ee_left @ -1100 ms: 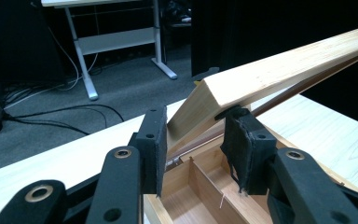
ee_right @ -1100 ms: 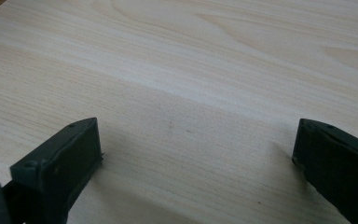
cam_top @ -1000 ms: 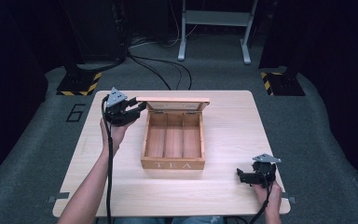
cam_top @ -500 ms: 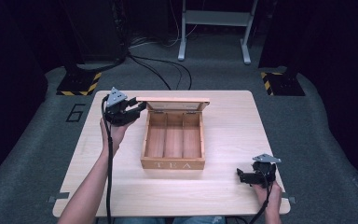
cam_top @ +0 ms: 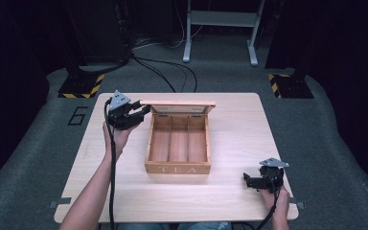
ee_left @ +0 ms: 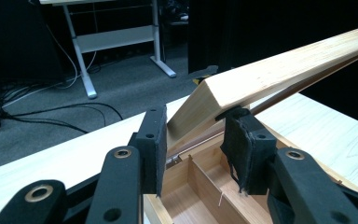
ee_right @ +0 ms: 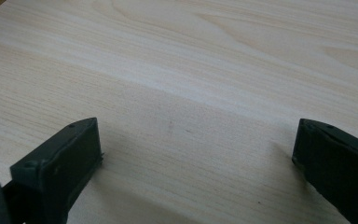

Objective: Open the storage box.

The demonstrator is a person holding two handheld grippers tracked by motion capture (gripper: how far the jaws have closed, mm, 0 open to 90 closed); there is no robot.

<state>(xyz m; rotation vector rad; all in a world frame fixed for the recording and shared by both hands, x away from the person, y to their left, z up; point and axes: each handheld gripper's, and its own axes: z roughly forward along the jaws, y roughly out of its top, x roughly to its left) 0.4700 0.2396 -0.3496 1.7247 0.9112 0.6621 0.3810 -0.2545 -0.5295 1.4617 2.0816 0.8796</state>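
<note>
A wooden tea box (cam_top: 177, 143) with three empty compartments stands mid-table, the word TEA on its front. Its lid (cam_top: 178, 104) is raised at the back on its hinges. My left gripper (cam_top: 141, 112) is at the lid's left end. In the left gripper view the lid's corner (ee_left: 279, 70) lies between the pads (ee_left: 154, 149), which press on it from both sides above the box's inside (ee_left: 200, 186). My right gripper (cam_top: 247, 179) rests low at the table's front right, apart from the box. In the right gripper view, my right gripper (ee_right: 196, 140) is open over bare wood.
The light wooden table (cam_top: 239, 124) has free room on both sides of the box. Behind it, on the grey floor, are black cables (cam_top: 163, 67), a white metal frame (cam_top: 220, 28) and two stands with yellow-black striped bases (cam_top: 81, 84).
</note>
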